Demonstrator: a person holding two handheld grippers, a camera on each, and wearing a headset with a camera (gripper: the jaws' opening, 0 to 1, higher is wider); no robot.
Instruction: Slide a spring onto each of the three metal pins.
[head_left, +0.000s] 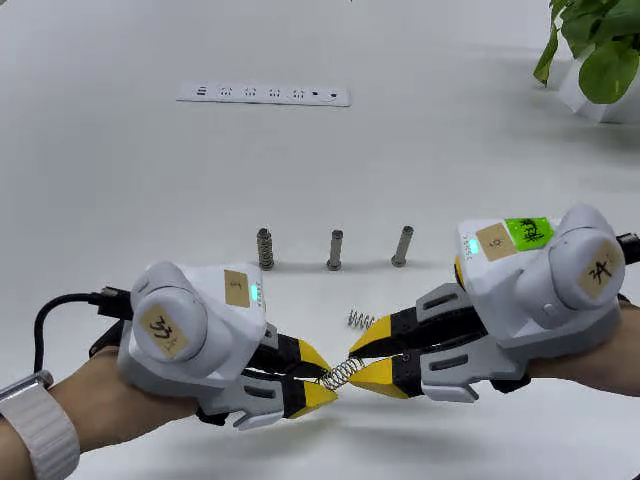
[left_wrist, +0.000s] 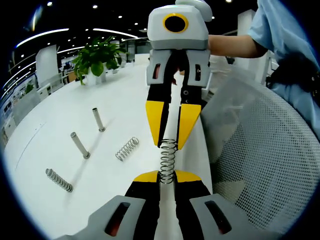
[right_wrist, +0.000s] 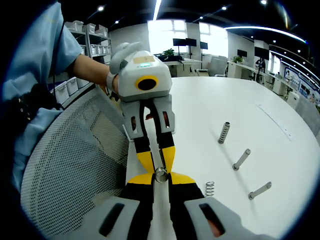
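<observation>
From the headset, looks forward and down onto the white desk (head_left: 120, 200), close above the left gripper (head_left: 328, 381) and the right gripper (head_left: 356, 363), with the three pins (head_left: 335, 250) just beyond. From the left gripper, faces along its jaws straight at the right one, very near, low over the desk. From the right gripper, faces back the opposite way, equally near. Shares across all three views the spring (head_left: 341, 374) bridging both grippers, plus the pins.

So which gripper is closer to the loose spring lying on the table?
Right. The loose spring lies just beside the right gripper jaw tips; the left gripper sits farther off, across the held spring both grip.
</observation>
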